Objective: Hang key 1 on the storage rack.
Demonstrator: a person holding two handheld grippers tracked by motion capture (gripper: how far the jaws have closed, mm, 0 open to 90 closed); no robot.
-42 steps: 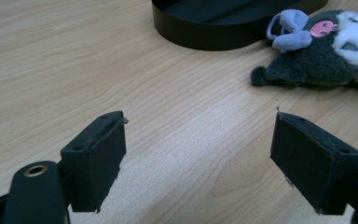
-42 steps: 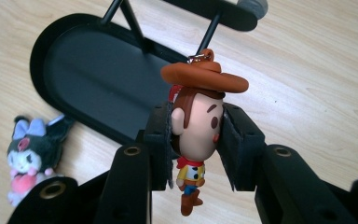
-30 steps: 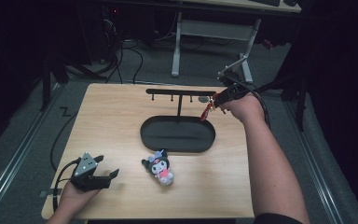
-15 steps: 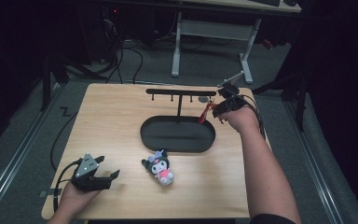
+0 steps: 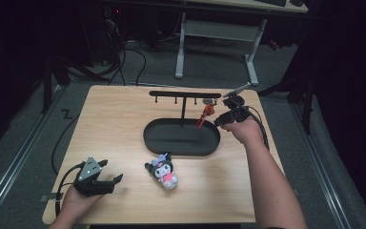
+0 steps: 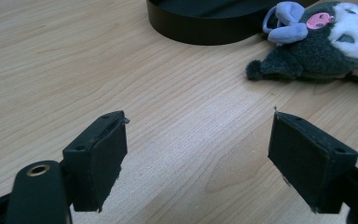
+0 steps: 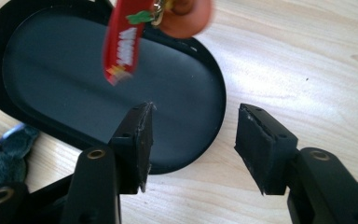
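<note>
Wood covers the top of my table [image 5: 119, 124], pale and stripy, with rounded corners. Around it the room is dark. I can see a grey floor, some black cables, and the white legs of a desk [image 5: 217, 45] at the back.

On the table sits a black oval tray [image 5: 152, 138]. A black rack [image 5: 183, 94] stands up from it, with little pegs along its bar. A red keychain [image 5: 204, 116] hangs from a peg near the right end of the bar. It dangles over the right end of the tray. In the right gripper view the keychain [image 7: 123, 44] looks blurry, with something orange just beside it.

My right gripper [image 5: 225, 119] is close to the keychain, just to its right, but not touching it. Its jaws have just been opening. They now stand partly apart with nothing between them. In its own view I see the tray's rim [image 7: 216, 91] and bare wood past the right gripper [image 7: 193, 128].

My left gripper [image 5: 106, 183] rests near the front left corner of the table. Its jaws are spread wide and hold nothing. A small plush toy [image 5: 163, 171] lies in front of the tray, well apart from the keychain. In the left gripper view the toy [image 6: 317, 42] lies beyond the left gripper [image 6: 198, 144], just beside the tray.
</note>
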